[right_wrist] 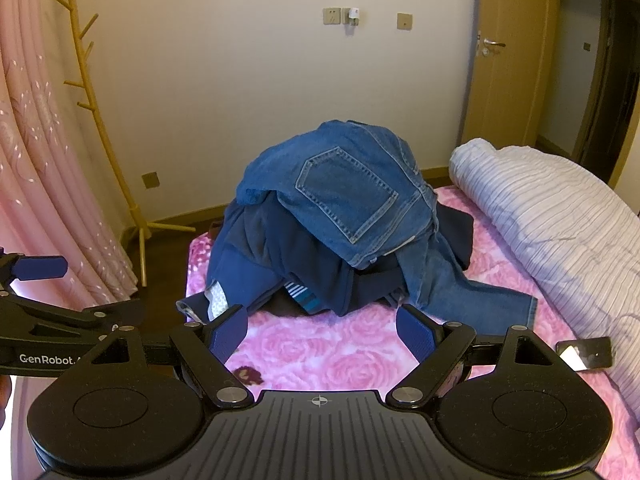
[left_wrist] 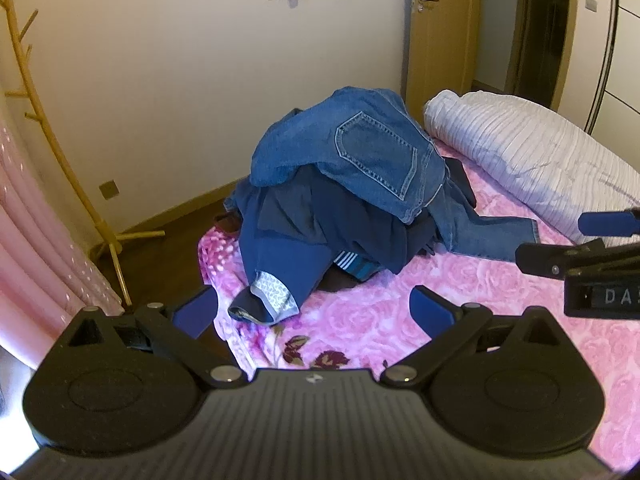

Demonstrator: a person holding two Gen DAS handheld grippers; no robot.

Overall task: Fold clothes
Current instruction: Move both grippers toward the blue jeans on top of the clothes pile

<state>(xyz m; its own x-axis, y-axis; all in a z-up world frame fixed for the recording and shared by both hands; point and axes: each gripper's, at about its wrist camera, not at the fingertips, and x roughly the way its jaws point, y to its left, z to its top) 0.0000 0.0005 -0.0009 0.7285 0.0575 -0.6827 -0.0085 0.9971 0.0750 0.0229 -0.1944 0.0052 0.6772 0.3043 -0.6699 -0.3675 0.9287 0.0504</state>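
A heap of clothes sits on the pink rose-patterned bed. Blue jeans with a back pocket lie on top, one leg trailing right. A navy garment lies under them, and a striped teal piece shows at the bottom. My left gripper is open and empty, just short of the heap. My right gripper is open and empty, close to the heap's front edge. Each gripper shows at the edge of the other's view.
A rolled white striped quilt lies along the right of the bed. A phone rests on the bed at the right. A yellow coat stand and pink curtains stand left, beyond the bed's edge.
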